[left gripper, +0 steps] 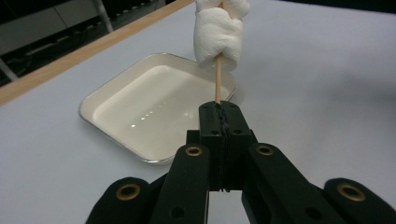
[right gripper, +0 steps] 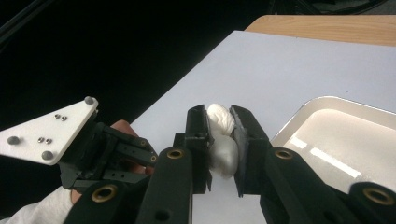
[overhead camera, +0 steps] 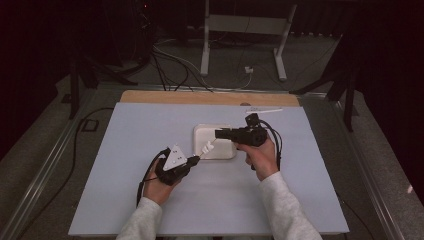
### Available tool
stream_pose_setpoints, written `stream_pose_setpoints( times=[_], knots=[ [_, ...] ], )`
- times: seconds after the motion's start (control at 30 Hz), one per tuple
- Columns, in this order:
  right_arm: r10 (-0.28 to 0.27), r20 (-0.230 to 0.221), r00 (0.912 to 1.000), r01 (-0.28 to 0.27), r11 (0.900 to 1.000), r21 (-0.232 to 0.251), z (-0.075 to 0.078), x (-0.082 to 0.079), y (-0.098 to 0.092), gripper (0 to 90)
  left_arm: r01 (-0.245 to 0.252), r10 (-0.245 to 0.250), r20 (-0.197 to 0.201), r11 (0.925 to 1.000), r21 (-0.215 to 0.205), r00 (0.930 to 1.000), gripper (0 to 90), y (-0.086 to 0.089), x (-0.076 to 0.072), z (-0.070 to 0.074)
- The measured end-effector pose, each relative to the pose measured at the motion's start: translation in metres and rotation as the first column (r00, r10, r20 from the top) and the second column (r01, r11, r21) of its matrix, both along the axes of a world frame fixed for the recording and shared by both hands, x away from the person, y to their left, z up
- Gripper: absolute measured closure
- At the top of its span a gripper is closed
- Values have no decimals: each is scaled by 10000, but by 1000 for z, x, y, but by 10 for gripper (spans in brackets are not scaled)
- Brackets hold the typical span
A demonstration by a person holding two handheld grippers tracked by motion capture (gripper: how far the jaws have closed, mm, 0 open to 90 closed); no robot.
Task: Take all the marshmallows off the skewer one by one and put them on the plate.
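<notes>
Soft white marshmallow (right gripper: 220, 140) pinched in right jaws, thin wooden skewer (left gripper: 217, 80) clamped in left jaws, glossy square tray (left gripper: 154, 109)

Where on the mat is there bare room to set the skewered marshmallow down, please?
The tray is bare inside. The mat lies open from the tray's left rim to the mat's left edge, and along the near edge between the sleeves. It is crowded where the left tool and right tool meet at the marshmallow.
</notes>
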State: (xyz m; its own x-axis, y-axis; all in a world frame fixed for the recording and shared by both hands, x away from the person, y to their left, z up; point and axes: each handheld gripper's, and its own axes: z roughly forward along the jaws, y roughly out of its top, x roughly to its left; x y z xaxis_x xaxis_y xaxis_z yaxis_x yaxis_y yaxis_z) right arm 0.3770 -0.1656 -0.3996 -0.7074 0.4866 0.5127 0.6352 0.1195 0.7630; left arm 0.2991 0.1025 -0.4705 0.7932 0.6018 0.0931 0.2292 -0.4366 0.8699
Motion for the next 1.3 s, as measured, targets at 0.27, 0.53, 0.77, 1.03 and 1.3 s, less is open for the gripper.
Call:
stream_pose_setpoints(
  times=[0.27,0.53,0.77,1.03,1.3],
  knots=[
    [-277,110,9996,274,9992,306,2,0,-4,793,-533,489,341,9883,1428,9982,900,-2,0,-6],
    [-1612,872,9831,1587,9867,344,35,0,-51,791,-486,484,-120,9988,-115,9988,900,5,2,1],
    [-1728,672,9827,1737,9848,-74,11,10,-45,782,-489,489,-112,9988,17,9987,900,1,1,-1],
    [-2056,534,9772,2074,9778,-297,-9,21,-40,774,-682,676,-198,9971,-342,9975,900,8,3,2],
    [-2085,790,9748,2173,9680,-1258,-29,30,-20,767,-816,799,-293,9947,-620,9964,900,13,4,3]
  ],
)
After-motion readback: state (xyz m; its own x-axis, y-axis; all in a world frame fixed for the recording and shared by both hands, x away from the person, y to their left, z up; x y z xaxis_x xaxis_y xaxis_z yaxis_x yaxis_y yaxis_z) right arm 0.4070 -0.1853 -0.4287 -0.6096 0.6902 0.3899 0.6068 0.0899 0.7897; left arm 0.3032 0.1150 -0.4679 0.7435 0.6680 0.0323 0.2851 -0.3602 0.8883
